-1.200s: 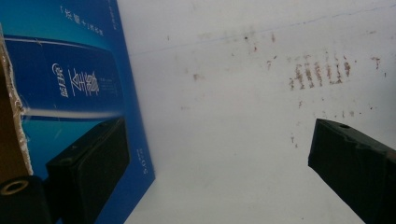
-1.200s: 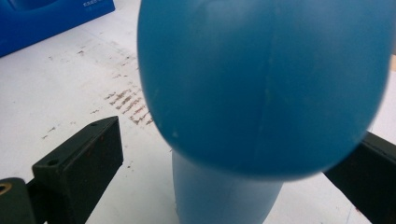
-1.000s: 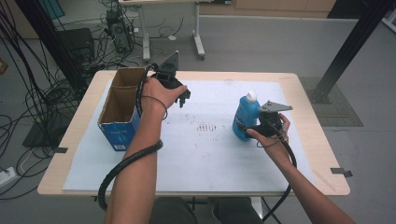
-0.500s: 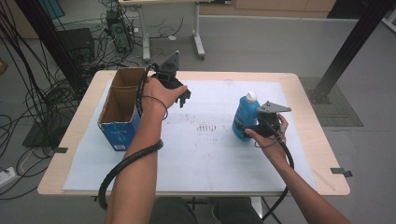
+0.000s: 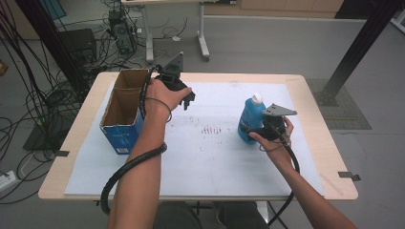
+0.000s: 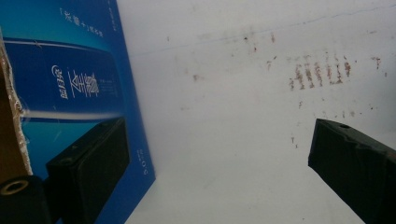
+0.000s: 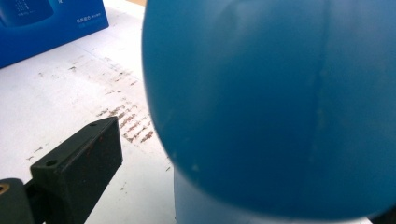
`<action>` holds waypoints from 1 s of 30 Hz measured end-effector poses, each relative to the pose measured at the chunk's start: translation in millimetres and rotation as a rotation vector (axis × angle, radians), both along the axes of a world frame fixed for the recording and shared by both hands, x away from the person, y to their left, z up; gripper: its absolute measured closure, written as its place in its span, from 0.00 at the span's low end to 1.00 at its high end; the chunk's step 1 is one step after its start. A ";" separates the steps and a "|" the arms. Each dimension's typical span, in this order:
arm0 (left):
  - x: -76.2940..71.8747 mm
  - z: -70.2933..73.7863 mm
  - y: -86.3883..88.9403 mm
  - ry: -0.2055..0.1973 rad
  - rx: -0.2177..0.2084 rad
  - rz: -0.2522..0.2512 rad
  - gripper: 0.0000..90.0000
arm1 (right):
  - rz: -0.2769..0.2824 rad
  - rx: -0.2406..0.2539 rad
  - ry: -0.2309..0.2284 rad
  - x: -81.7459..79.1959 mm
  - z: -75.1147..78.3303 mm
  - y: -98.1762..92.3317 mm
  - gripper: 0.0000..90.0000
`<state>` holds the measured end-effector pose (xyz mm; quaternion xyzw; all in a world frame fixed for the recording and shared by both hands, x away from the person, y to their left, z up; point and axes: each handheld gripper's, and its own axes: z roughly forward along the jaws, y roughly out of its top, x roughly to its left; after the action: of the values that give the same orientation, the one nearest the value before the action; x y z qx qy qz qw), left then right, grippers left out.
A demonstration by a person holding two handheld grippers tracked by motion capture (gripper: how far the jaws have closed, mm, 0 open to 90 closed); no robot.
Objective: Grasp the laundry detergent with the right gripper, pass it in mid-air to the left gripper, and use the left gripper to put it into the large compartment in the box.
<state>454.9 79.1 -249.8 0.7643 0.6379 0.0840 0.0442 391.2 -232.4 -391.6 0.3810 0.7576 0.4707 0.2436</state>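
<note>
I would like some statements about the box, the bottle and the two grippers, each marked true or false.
1. The bottle stands upright on the white sheet. True.
2. The bottle lies inside the box. False: it stands on the sheet, far from the box, near the right gripper.
3. The left gripper is open and holds nothing. True: in the left gripper view its jaws stand wide apart over the bare sheet.
4. The box is closed at the top. False: it is open, and the brown inside shows.
5. The bottle has a red cap. False: the cap is white.
</note>
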 end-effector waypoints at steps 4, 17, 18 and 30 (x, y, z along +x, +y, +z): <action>-0.1 1.4 -0.5 -0.002 -0.001 0.000 0.07 | 0.000 0.004 0.001 -0.1 0.2 -0.5 0.02; 0.1 0.4 -1.7 0.001 0.001 -0.004 0.07 | -0.002 0.007 -0.007 -0.7 1.0 -0.8 0.02; 0.2 -0.2 -1.9 0.003 0.001 0.000 0.07 | -0.002 0.011 -0.006 -0.7 1.0 -0.8 0.02; 1.2 0.3 -3.1 0.001 -0.004 -0.005 0.06 | -0.004 0.010 -0.014 -0.5 0.9 0.1 0.02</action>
<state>456.1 76.0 -249.5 0.7660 0.6360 0.0821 0.0455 390.7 -232.4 -390.7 0.3804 0.7526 0.4769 0.2479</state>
